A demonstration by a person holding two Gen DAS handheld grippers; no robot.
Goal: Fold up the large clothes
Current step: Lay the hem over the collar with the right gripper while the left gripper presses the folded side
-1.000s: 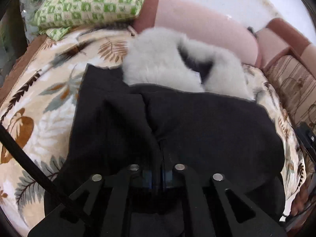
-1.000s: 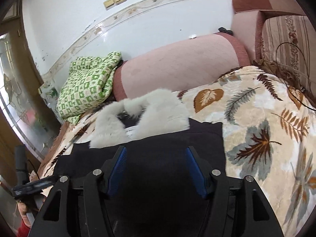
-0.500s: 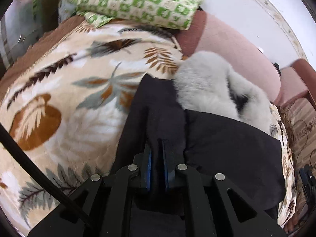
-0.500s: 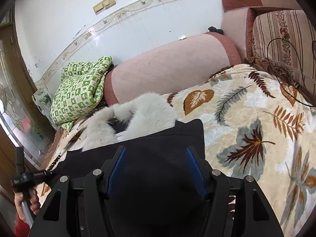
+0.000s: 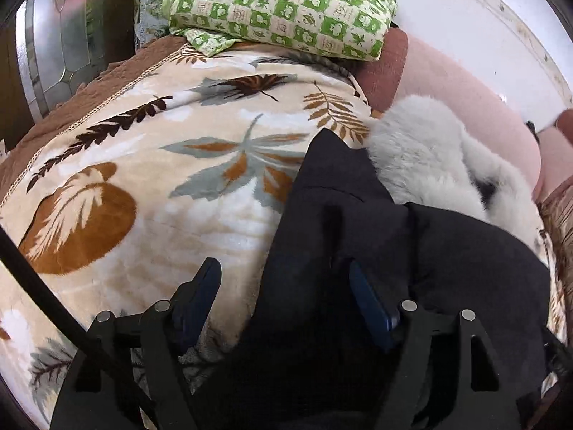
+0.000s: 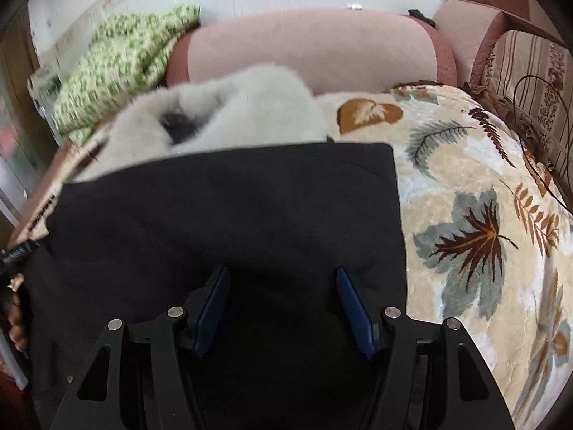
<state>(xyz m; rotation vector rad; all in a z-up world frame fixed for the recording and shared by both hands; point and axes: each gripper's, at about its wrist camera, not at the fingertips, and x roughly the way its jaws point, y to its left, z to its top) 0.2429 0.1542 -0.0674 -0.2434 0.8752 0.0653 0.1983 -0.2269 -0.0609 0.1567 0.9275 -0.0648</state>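
Observation:
A black coat [image 5: 412, 261] with a pale grey fur collar [image 5: 426, 157] lies folded on a leaf-patterned blanket [image 5: 150, 186]. My left gripper [image 5: 283, 279] is open over the coat's left edge, one finger above the blanket and one above the black cloth, holding nothing. In the right wrist view the coat [image 6: 229, 215] fills the middle with the fur collar [image 6: 232, 114] at its far end. My right gripper [image 6: 283, 286] is open just above the black cloth, holding nothing.
A green checked pillow [image 5: 283, 7] lies at the far left corner. A pink sofa back [image 6: 315, 46] runs behind the collar. A striped cushion with a thin cable [image 6: 530, 71] sits at the right. The left hand and handle [image 6: 14, 286] show at the coat's left edge.
My left gripper was shut on a fold of the black coat and has let go and opened, shifting left. My right gripper stayed open and moved closer over the coat.

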